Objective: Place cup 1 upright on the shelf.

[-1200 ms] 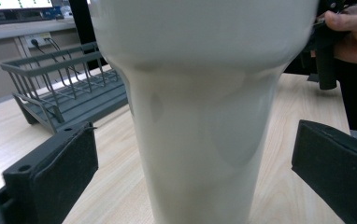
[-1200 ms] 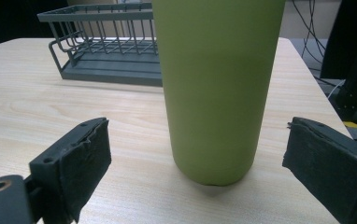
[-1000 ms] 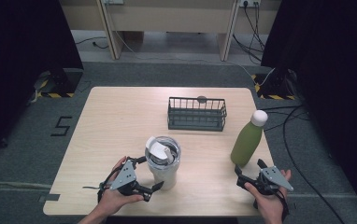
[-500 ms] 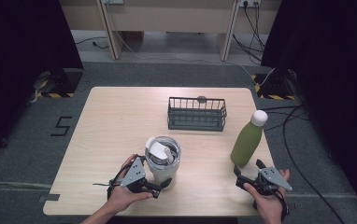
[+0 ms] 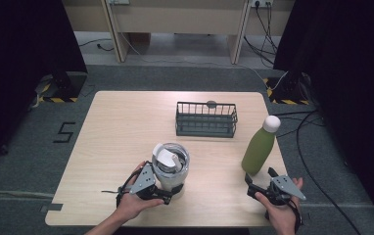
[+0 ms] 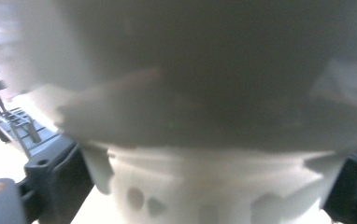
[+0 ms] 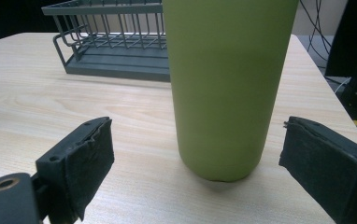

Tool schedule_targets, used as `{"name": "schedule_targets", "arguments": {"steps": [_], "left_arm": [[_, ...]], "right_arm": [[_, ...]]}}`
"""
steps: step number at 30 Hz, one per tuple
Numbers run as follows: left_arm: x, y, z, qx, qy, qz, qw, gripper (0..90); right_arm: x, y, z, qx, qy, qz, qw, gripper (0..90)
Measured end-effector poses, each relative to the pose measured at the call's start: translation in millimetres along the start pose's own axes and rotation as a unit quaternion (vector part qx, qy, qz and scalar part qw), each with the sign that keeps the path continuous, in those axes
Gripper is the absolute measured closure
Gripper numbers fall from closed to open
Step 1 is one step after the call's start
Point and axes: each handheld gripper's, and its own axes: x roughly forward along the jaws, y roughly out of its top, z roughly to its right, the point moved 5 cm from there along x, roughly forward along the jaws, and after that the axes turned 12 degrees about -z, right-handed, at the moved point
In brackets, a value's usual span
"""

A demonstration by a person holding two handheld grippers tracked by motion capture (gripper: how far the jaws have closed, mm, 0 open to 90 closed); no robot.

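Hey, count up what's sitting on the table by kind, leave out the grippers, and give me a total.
Bottles: 1, the green bottle with a white cap.
Tumblers: 1, the grey lidded tumbler.
Baskets: 1, the dark wire basket.
Total: 3

Green bottle (image 7: 223, 88) upright ahead of parted jaws, apparently untouched; wire basket (image 7: 111, 42) behind.

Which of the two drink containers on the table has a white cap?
The green bottle by the right gripper; the grey tumbler has none.
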Motion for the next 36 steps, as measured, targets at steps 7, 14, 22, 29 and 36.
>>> {"name": "schedule_targets", "arguments": {"steps": [7,14,22,29,36], "left_arm": [[-0.7,-0.1,-0.4,-0.008,-0.005,0.0,1.0,9.6],[-1.5,0.6,0.7,-0.011,0.002,-0.006,0.9999,9.8],[-1.4,1.5,1.1,-0.009,0.004,-0.009,0.9999,9.7],[-2.3,4.8,2.2,0.007,0.006,-0.011,0.9999,9.8],[-4.3,13.6,1.1,0.008,0.007,-0.001,0.9999,9.8]], "right_arm": [[1.3,-1.5,0.0,0.0,0.0,-0.002,1.0,10.1],[1.4,-1.8,-0.3,-0.001,0.0,-0.003,1.0,10.6],[1.1,-1.9,-0.2,-0.001,0.0,-0.002,1.0,11.0],[0.8,-1.7,0.5,0.0,-0.002,-0.002,1.0,11.3],[1.2,-1.5,0.1,0.001,-0.001,-0.002,1.0,11.7]]}}
